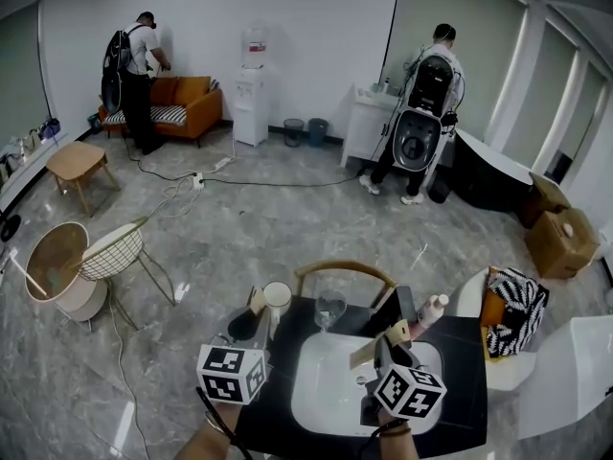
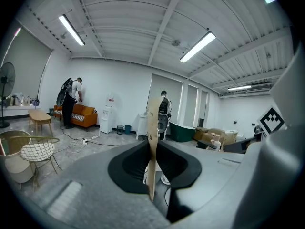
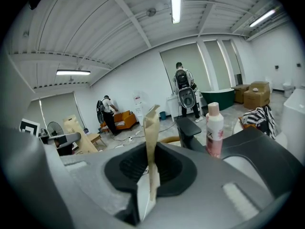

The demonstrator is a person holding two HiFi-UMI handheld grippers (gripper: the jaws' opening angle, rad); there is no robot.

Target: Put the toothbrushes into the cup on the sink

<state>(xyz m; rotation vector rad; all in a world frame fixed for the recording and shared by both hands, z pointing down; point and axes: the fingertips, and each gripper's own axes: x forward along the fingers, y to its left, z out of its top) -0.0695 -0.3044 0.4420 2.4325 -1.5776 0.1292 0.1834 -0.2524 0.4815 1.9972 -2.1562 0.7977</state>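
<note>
From the head view, two tools hung over one black worktop (image 1: 465,353) with one white sink (image 1: 321,401). The left tool (image 1: 245,326) was near the one white cup (image 1: 278,297), which stood empty at the back edge. One clear glass (image 1: 330,308) stood beside the cup, and one bottle (image 1: 432,312) stood further right. The right tool (image 1: 385,351) was above the sink.

In the left gripper view, the left tool's jaws were squeezed tight on one tan toothbrush pack (image 2: 153,128), which stood up straight. Two people (image 2: 70,101) were far back in the room, near one orange sofa (image 2: 82,114).

In the right gripper view, the right tool's jaws pinched a second toothbrush pack (image 3: 151,142), also upright. The bottle was just to its right.
</note>
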